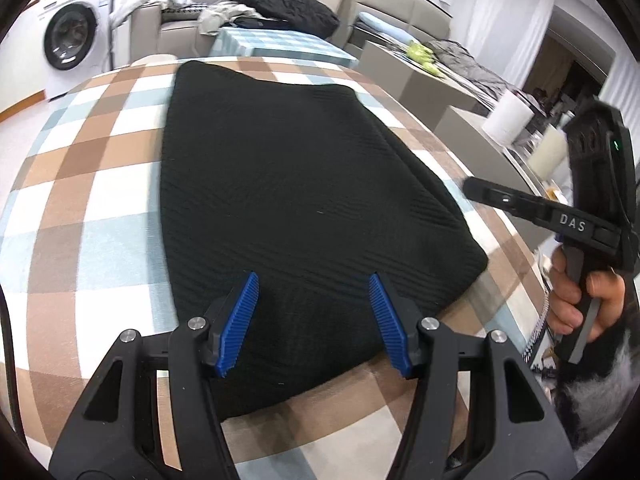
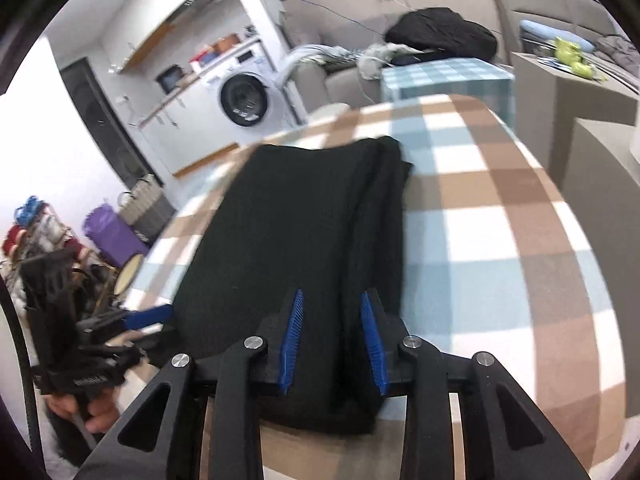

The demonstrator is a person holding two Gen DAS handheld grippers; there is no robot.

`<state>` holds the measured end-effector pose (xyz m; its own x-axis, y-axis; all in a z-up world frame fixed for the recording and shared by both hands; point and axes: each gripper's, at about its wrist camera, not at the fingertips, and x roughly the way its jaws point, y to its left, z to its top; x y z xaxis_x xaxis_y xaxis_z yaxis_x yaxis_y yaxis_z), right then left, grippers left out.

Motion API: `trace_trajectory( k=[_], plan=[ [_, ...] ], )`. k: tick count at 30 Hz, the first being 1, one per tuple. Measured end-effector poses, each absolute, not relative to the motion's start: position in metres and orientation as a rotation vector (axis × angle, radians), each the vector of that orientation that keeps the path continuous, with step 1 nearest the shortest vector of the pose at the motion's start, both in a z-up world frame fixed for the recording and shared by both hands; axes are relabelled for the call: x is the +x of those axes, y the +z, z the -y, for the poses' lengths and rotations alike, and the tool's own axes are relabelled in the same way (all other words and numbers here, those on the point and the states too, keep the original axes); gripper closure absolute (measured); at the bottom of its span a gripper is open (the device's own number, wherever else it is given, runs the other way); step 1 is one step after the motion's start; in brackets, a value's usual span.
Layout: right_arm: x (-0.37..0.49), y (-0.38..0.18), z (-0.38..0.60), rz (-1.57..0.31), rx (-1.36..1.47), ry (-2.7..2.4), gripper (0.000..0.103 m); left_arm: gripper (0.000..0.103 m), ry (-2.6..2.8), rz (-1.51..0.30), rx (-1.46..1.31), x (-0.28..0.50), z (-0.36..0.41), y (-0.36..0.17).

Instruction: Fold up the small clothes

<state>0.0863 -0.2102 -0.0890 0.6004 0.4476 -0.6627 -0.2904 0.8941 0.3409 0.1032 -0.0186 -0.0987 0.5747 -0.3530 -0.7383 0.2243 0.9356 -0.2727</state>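
Both grippers hover with jaws apart over a folded black garment on a checked table.

The left gripper (image 1: 312, 280) hangs over the near edge of the black knit garment (image 1: 288, 184), its blue ribbed fingers (image 1: 240, 320) spread wide and holding nothing. The right gripper (image 2: 332, 300) is poised above the same garment (image 2: 296, 240) near its folded right edge, jaws parted more narrowly and also holding nothing; seen from the left wrist, it (image 1: 476, 190) sits off the table's right side, gripped by a hand (image 1: 584, 304). The garment lies flat in a rectangle on the brown, blue and white checked tablecloth (image 1: 80, 200). Behind are a washing machine (image 1: 72, 36), a sofa piled with dark clothes (image 1: 288, 4), and a white paper roll (image 1: 508, 120) on a side counter.
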Motion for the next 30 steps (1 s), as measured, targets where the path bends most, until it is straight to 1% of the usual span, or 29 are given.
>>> trace_trajectory(
  k=[4,8,14,17,18,19,20,23,25,27,30],
  plan=[
    [0.090,-0.101,0.194,-0.853,0.169,0.463,0.072,0.048,-0.338,-0.927,-0.097,0.105,0.031,-0.108],
    [0.107,-0.131,0.194,-0.947,0.201,0.422,0.072,0.048,-0.328,-0.948,-0.102,0.105,0.030,-0.114],
    [0.108,-0.138,0.216,-0.930,0.362,0.463,0.072,0.048,-0.322,-0.954,-0.122,0.105,0.023,-0.117],
    [0.109,-0.135,0.209,-0.909,0.336,0.465,0.072,0.048,-0.318,-0.950,-0.116,0.107,0.024,-0.115],
    [0.110,-0.134,0.204,-0.881,0.321,0.472,0.076,0.048,-0.316,-0.950,-0.115,0.107,0.025,-0.115],
    [0.110,-0.133,0.201,-0.862,0.311,0.478,0.090,0.048,-0.313,-0.950,-0.116,0.107,0.025,-0.115],
    [0.111,-0.132,0.197,-0.841,0.305,0.483,0.094,0.048,-0.305,-0.951,-0.118,0.108,0.025,-0.114],
    [0.108,-0.114,0.189,-0.758,0.264,0.481,0.097,0.048,-0.296,-0.942,-0.132,0.107,0.023,-0.111],
    [0.102,-0.100,0.190,-0.709,0.244,0.466,0.097,0.044,-0.298,-0.933,-0.133,0.106,0.021,-0.110],
    [0.105,-0.102,0.191,-0.740,0.202,0.435,0.097,0.042,-0.293,-0.940,-0.126,0.106,0.020,-0.113],
    [0.117,-0.128,0.193,-0.851,0.151,0.327,0.097,0.042,-0.286,-0.951,-0.120,0.105,0.018,-0.115]
  ],
)
